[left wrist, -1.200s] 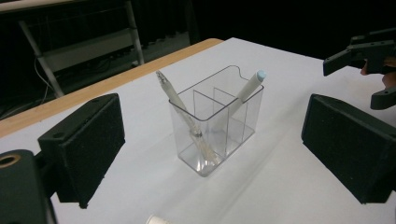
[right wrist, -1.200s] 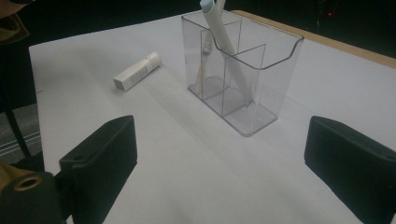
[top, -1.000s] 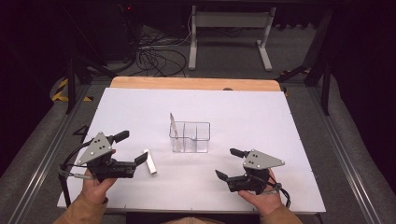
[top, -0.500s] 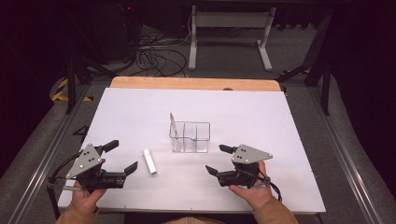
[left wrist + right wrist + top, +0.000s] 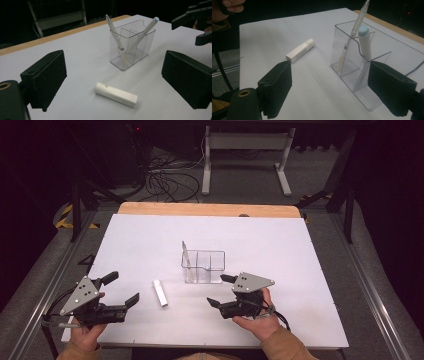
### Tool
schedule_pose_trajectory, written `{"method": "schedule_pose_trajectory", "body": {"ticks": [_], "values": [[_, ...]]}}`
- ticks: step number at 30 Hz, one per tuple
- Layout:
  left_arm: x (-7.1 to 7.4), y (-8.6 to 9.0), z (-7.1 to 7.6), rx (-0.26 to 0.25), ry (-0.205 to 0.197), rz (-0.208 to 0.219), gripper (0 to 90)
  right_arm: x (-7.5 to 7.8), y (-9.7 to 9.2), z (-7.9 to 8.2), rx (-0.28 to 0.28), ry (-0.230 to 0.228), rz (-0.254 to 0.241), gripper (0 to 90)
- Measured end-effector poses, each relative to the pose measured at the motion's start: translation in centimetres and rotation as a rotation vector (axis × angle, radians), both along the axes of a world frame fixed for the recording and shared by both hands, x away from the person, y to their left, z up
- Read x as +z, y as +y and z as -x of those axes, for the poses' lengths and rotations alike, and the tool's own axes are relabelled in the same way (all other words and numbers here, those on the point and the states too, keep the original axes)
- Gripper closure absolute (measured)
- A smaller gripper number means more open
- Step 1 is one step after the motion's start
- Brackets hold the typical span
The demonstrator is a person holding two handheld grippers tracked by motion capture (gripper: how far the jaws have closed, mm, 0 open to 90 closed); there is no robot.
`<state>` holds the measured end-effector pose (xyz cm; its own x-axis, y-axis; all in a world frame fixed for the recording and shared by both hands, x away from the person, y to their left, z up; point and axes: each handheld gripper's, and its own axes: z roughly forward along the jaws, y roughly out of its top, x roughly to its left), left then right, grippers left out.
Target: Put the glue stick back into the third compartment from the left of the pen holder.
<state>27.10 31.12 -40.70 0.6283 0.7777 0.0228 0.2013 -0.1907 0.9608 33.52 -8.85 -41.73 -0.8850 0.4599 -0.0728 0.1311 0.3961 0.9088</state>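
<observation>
A clear plastic organizer [image 5: 204, 266] stands mid-table with a thin white pen [image 5: 185, 254] leaning in its left compartment and a blue-capped marker [image 5: 365, 42] in another. A short white marker [image 5: 160, 292] lies flat on the white table, left of the organizer. My left gripper [image 5: 122, 288] is open near the front left, a little short of that marker [image 5: 116, 94], which lies ahead between its jaws [image 5: 115, 67] untouched. My right gripper [image 5: 219, 290] is open just in front of the organizer [image 5: 372, 72]; its jaws have just been closing slightly with nothing between them.
The white table [image 5: 280, 250] has a wooden strip [image 5: 207, 209] along its far edge. Dark floor, cables and a metal stand [image 5: 245, 150] lie beyond. My right gripper [image 5: 197, 25] appears at the upper right of the left gripper view.
My left gripper has drawn back toward the near left, away from the white marker, which stays on the table. My right gripper has shifted left toward the organizer.
</observation>
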Motion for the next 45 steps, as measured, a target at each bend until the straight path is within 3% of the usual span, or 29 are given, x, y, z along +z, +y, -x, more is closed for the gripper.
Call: {"method": "schedule_pose_trajectory", "body": {"ticks": [8, 16, 23, 30, 45], "values": [[-0.1, 0.0, 0.0, -0.013, 0.003, -0.007, 7.1, 0.2, 1.5, 0.2, 0.025, 0.011, 0.009, 26.9], [-0.1, 0.1, 0.3, -0.011, -0.015, -0.017, 7.1, 0.5, 3.4, -0.1, 0.029, 0.067, 0.039, 31.8], [-0.2, 0.5, 0.2, -0.003, -0.012, 0.002, 7.1, 0.5, 5.4, -0.3, 0.043, 0.064, 0.066, 31.9], [-0.2, 0.6, 0.4, -0.001, -0.021, -0.001, 7.1, 0.5, 7.0, -0.8, 0.061, 0.087, 0.074, 27.9], [-0.3, 1.0, 0.7, 0.002, -0.014, -0.016, 7.1, 0.5, 9.7, -1.6, 0.081, 0.111, 0.107, 27.8]]}}
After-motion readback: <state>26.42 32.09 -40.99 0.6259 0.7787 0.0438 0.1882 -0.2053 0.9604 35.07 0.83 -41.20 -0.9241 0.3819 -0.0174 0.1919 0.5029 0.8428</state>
